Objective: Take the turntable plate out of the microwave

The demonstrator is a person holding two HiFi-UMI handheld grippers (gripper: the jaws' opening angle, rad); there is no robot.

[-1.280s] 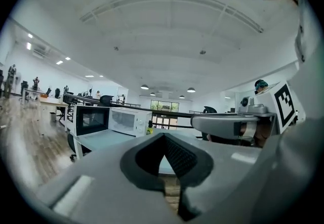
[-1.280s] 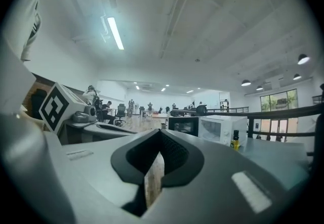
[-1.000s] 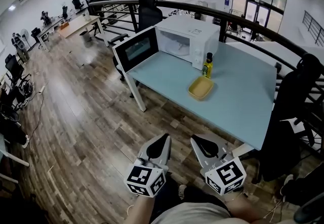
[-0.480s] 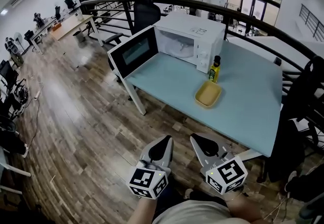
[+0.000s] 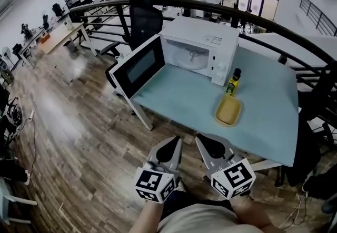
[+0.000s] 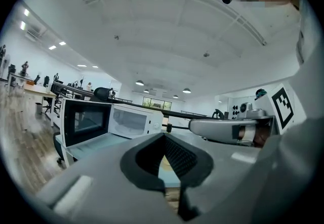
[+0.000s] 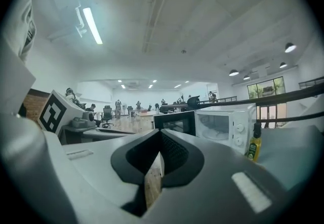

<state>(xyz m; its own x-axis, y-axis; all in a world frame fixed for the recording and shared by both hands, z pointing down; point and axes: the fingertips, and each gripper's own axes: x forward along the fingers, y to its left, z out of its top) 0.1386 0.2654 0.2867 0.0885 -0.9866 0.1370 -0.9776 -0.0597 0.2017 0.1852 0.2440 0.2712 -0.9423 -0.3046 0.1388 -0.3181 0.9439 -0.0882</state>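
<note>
The white microwave [image 5: 202, 48] stands at the far left of the light blue table [image 5: 179, 90], its door [image 5: 138, 66] swung wide open to the left. Inside it the glass turntable plate [image 5: 191, 59] lies flat on the floor of the cavity. My left gripper [image 5: 174, 142] and right gripper [image 5: 203, 140] hover side by side over the wooden floor, just short of the table's near edge, both shut and empty, pointing at the microwave. The left gripper view shows the microwave [image 6: 135, 121] ahead, and the right gripper view shows the microwave [image 7: 223, 126] ahead to the right.
An olive oil bottle [image 5: 233, 81] stands right of the microwave, with a yellow dish [image 5: 228, 110] in front of it. A black office chair [image 5: 145, 19] and a curved dark railing [image 5: 274, 29] lie behind the table. Desks and people are far off at the left.
Both grippers and the head have come closer to the table; the microwave looks larger and its cavity with the plate now shows. The jaws stayed shut.
</note>
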